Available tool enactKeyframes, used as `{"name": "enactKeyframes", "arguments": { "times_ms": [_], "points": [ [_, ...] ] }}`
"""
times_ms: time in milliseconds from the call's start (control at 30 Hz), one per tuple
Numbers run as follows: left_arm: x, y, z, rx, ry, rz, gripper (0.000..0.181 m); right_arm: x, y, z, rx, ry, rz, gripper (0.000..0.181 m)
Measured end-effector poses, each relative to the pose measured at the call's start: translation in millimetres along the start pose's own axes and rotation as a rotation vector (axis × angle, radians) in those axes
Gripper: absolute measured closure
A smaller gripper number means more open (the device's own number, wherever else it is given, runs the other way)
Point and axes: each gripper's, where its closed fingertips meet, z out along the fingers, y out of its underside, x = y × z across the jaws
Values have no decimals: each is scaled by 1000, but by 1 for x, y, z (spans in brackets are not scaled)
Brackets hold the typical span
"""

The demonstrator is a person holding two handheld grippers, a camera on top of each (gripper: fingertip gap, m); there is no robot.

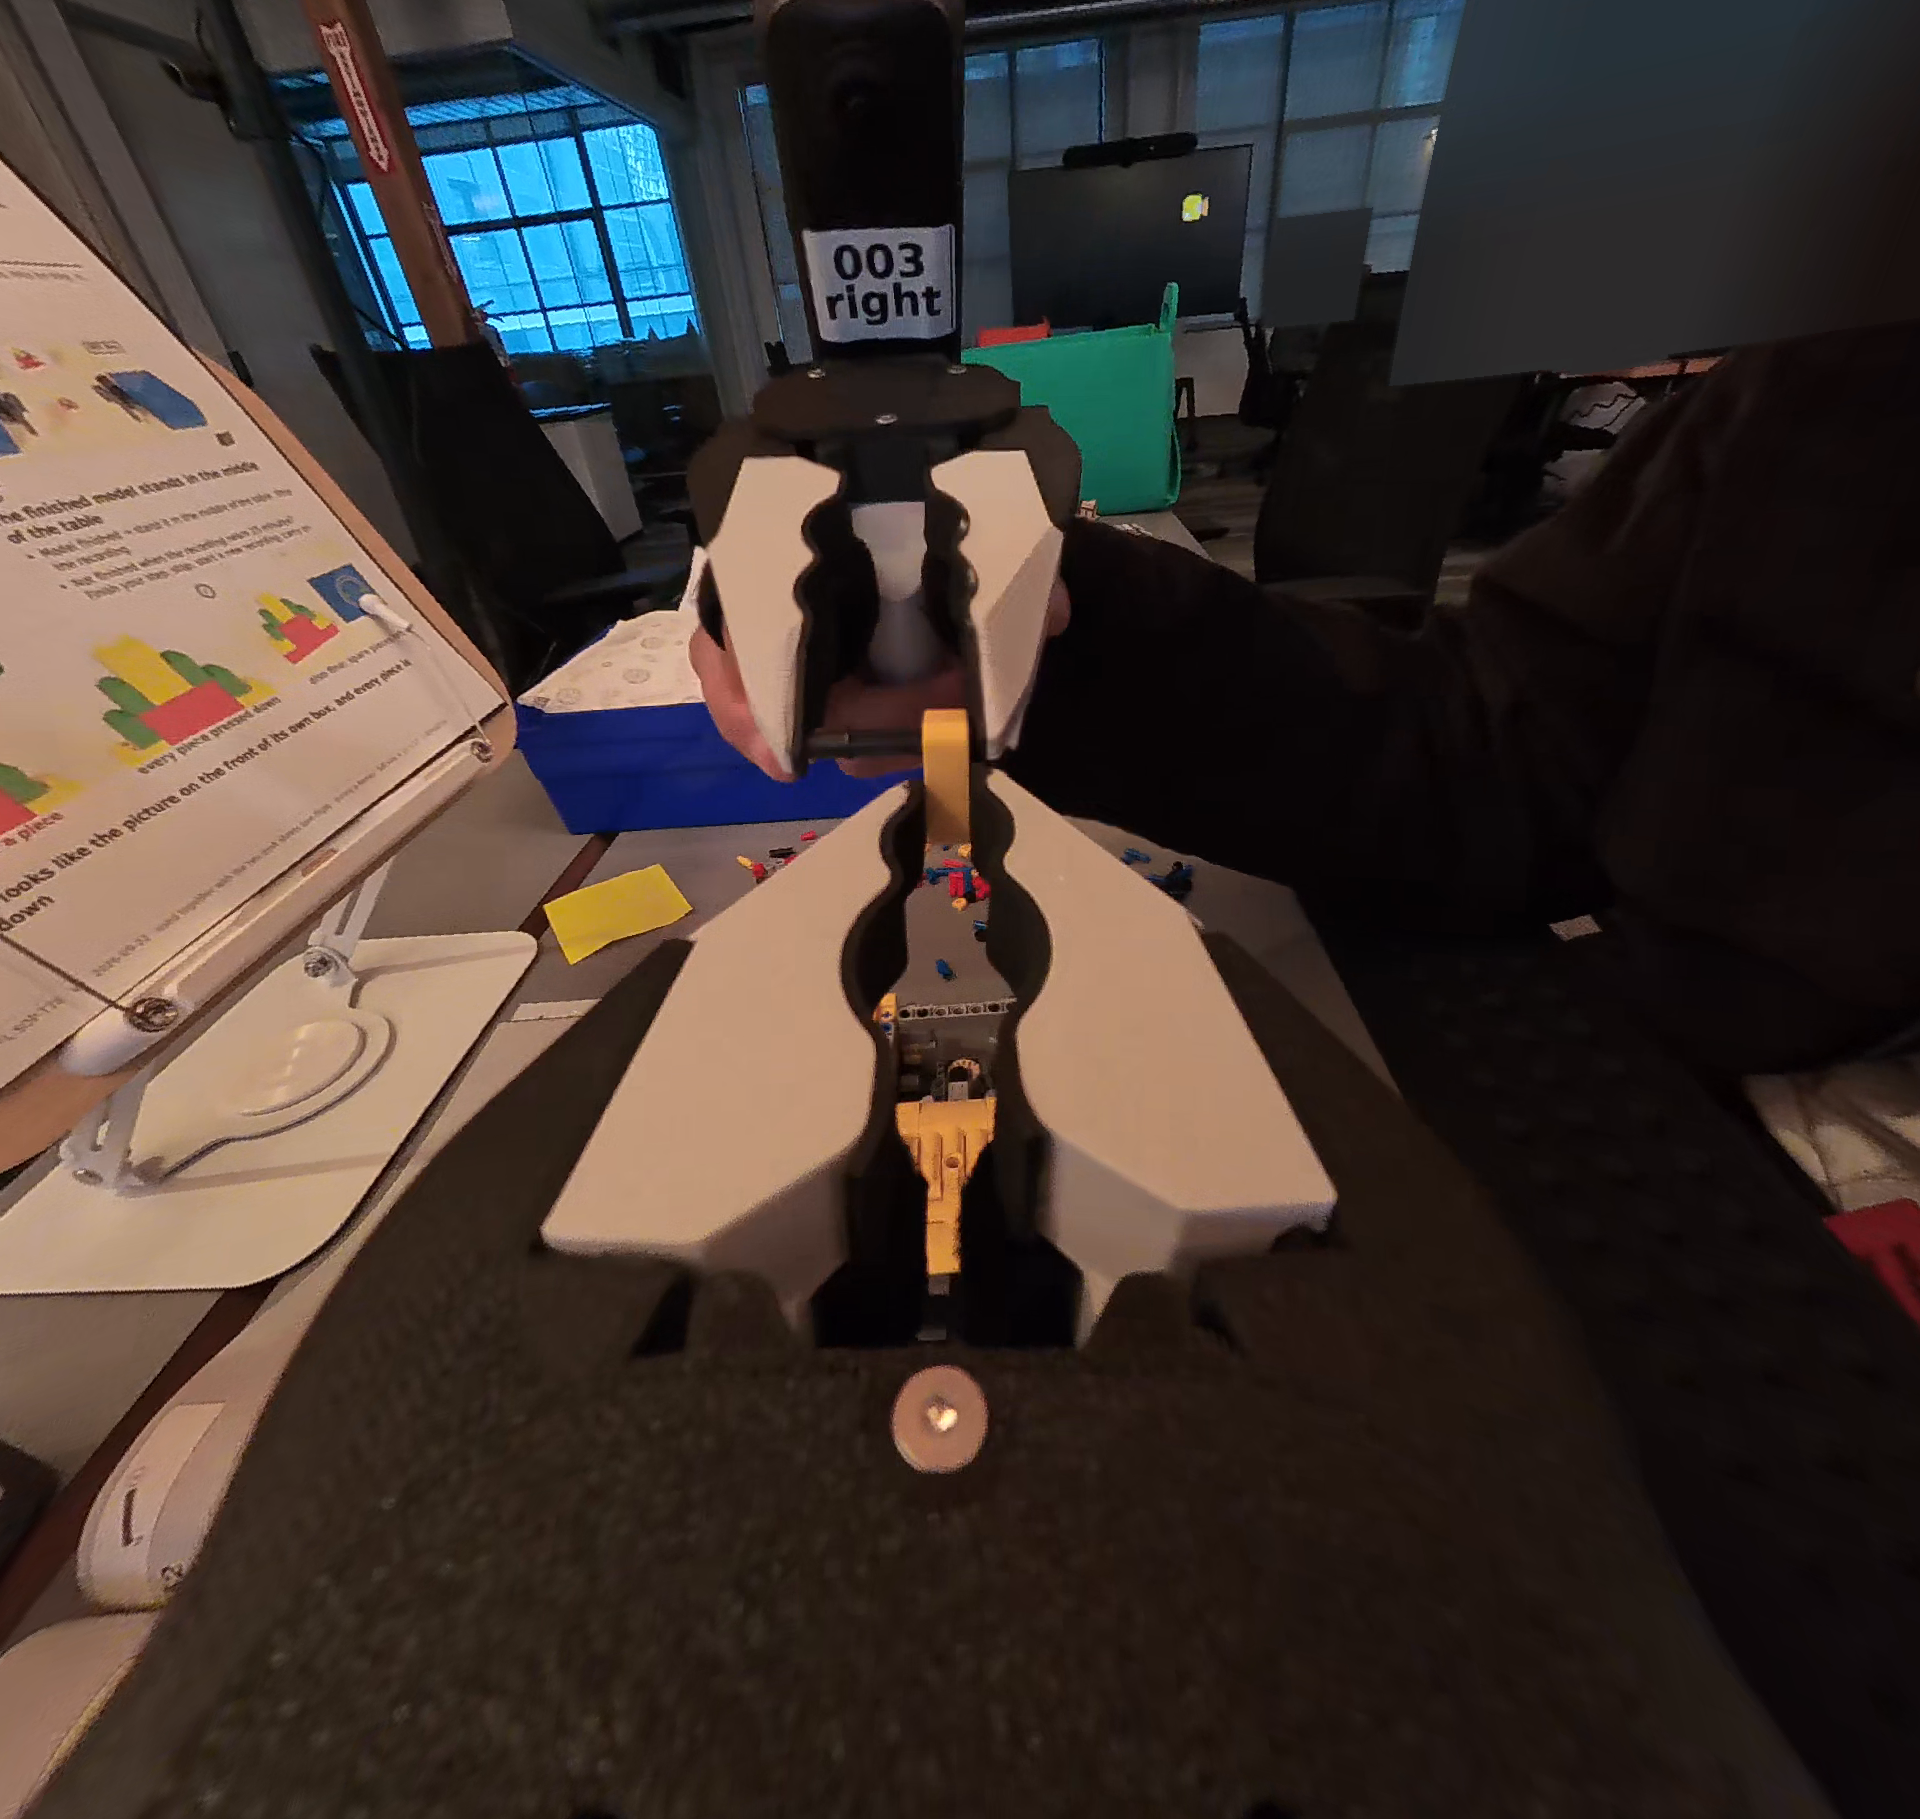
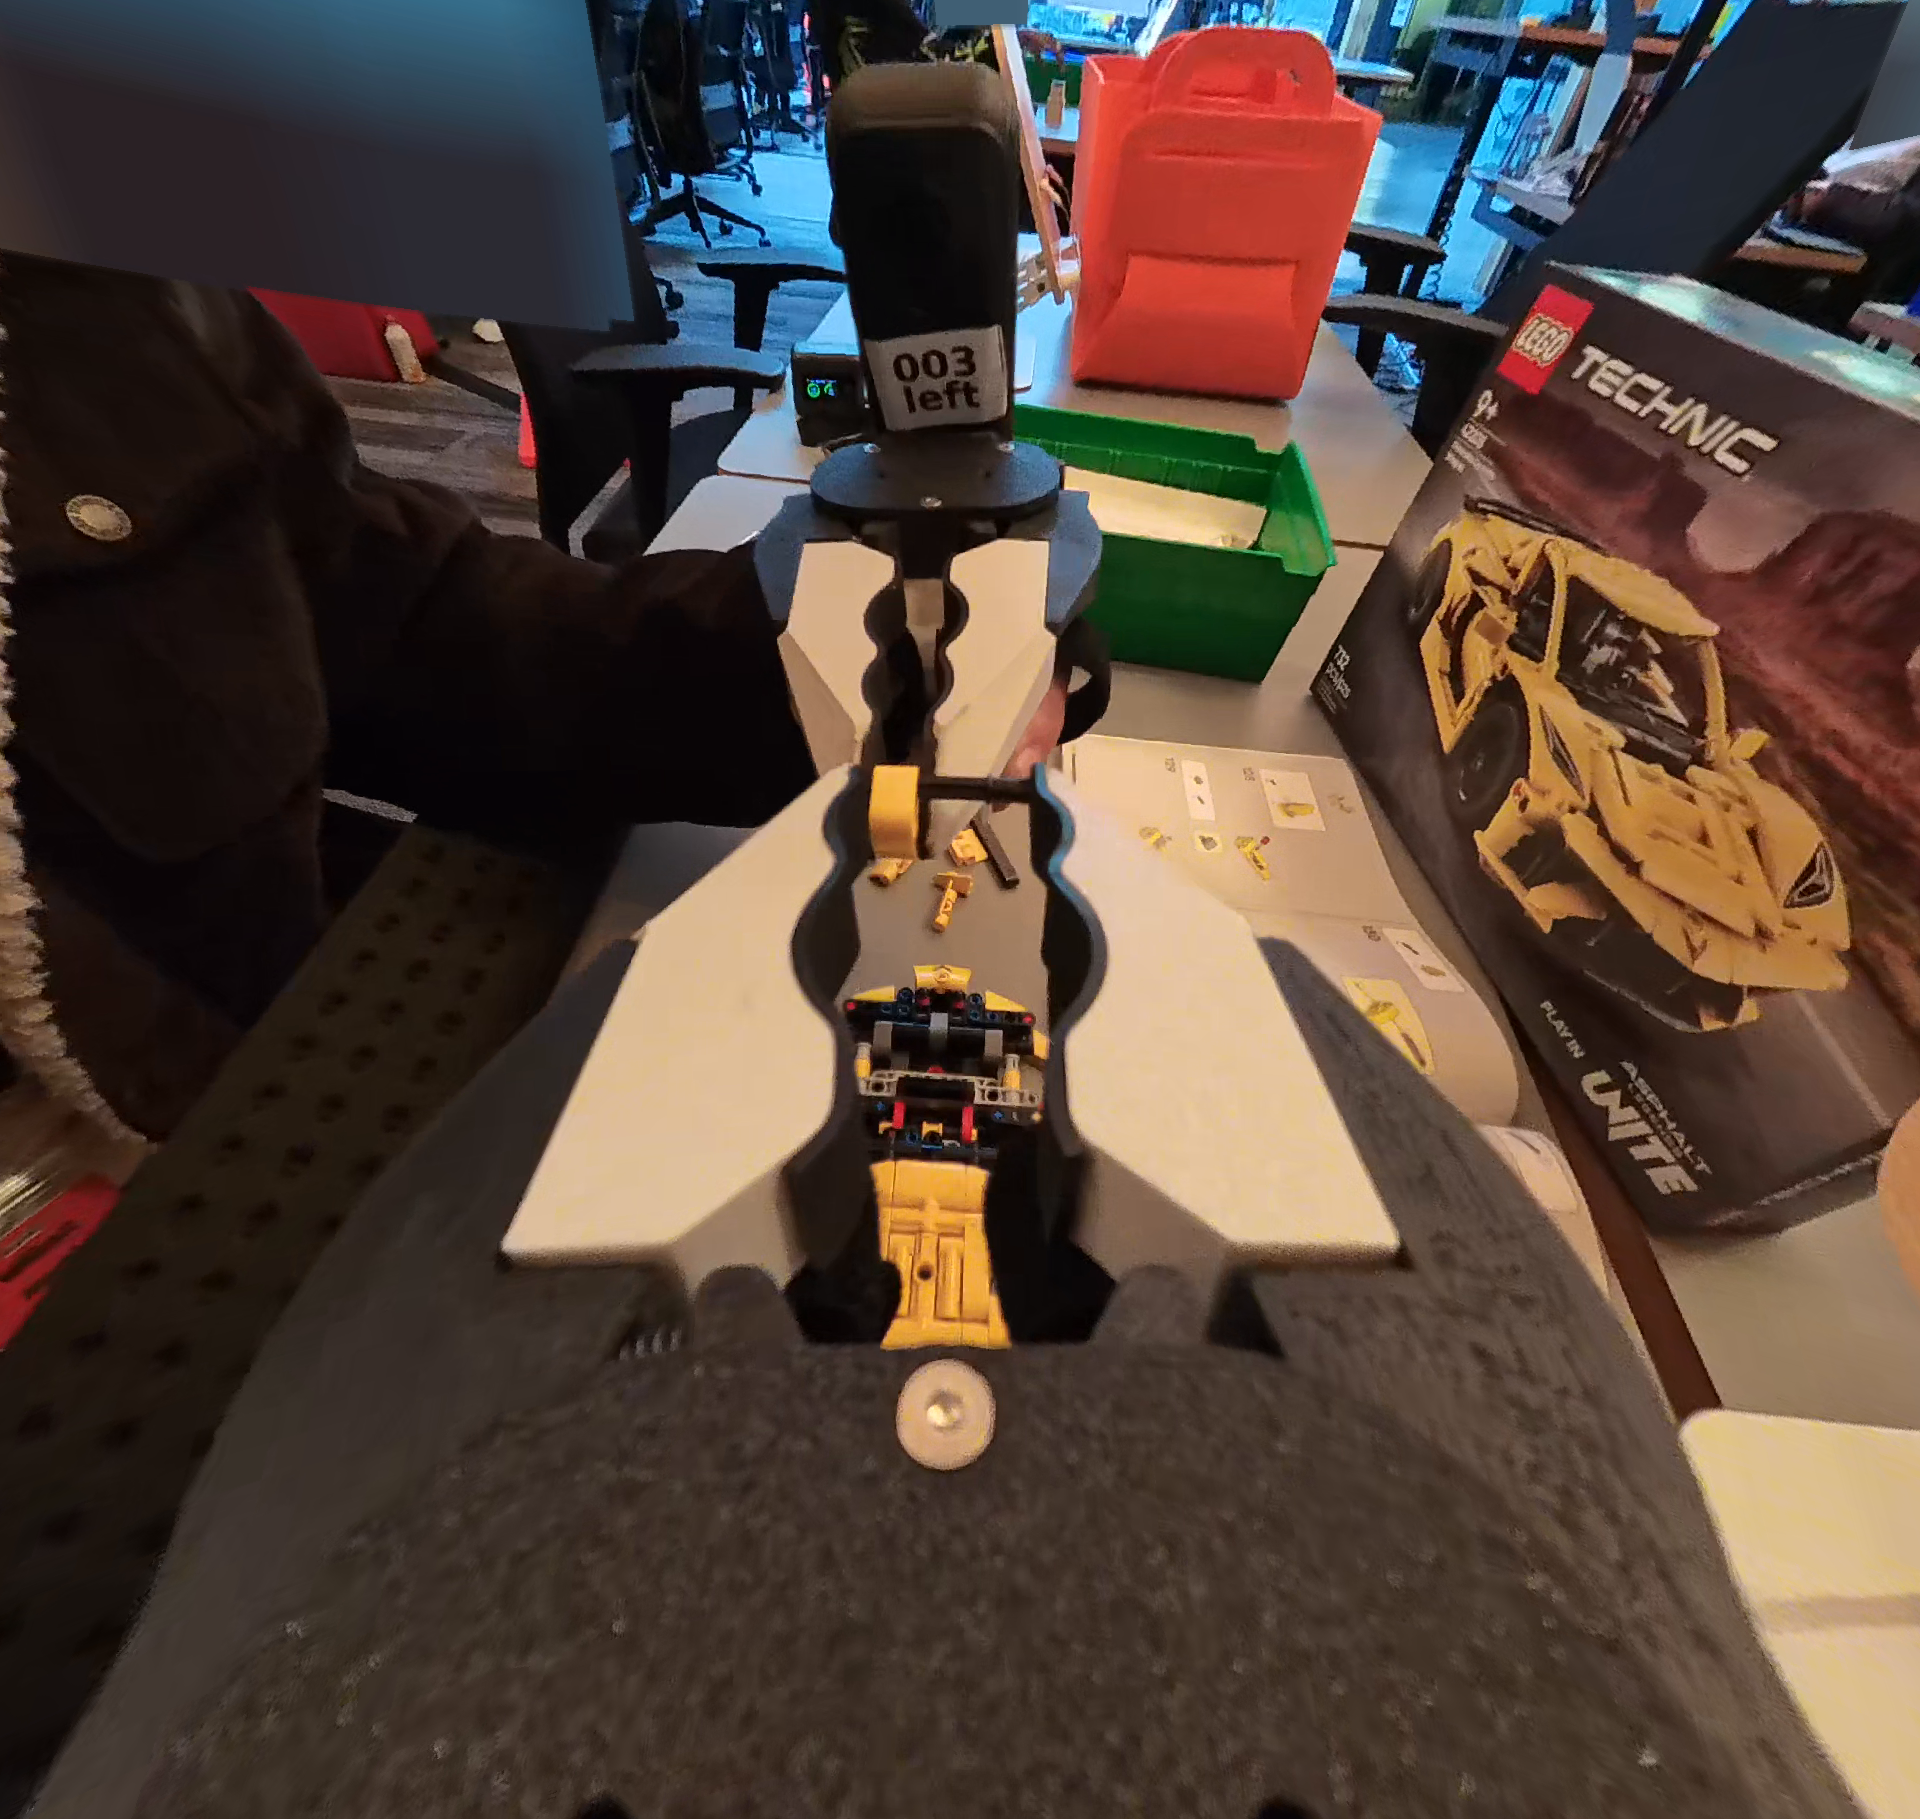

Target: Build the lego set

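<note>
Jaws: left gripper (image 1: 948,782) pinches yellow piece (image 1: 945,772); right gripper (image 2: 948,782) clamps its black axle (image 2: 982,787), tip to tip.

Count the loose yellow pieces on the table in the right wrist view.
3 yellow pieces, clustered: left, upper right, below. Others may be hidden.

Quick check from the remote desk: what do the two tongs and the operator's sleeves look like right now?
Both match: the left tongs and right tongs have pale wedge-shaped fingers with wavy black inner pads on a rough black body. Each carries an upright black camera bearing a white label. The sleeves are dark; the jacket has a fuzzy trim.
</note>
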Motion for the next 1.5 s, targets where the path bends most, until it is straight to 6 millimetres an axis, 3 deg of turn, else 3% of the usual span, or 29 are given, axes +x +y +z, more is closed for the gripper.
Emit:
{"name": "enactKeyframes", "arguments": {
  "times_ms": [667, 867, 1000, 1100, 1233, 1400, 1500],
  "points": [
    [-5, 0, -1, -22, -9, -60, 174, 2, 1, 1, -18, 11, -68, 158],
    [-9, 3, -1, -37, -37, -68, 174, 6, 3, 2, -18, 12, -9, 159],
    [14, 7, -18, 70, -44, -126, 174, -18, 6, 25, -54, 15, 82, 158],
    [24, 19, -29, 133, -10, -227, 174, -23, 17, 37, 15, 84, 168, 158],
    [20, 32, -25, 79, 6, -272, 174, -18, 30, 35, 200, 72, 363, 158],
    [13, 44, -24, 86, 9, -345, 174, -20, 35, 34, 316, 10, 445, 138],
    [15, 45, -22, 94, 36, -359, 174, -23, 37, 32, 344, 2, 419, 139]
  ]
}}
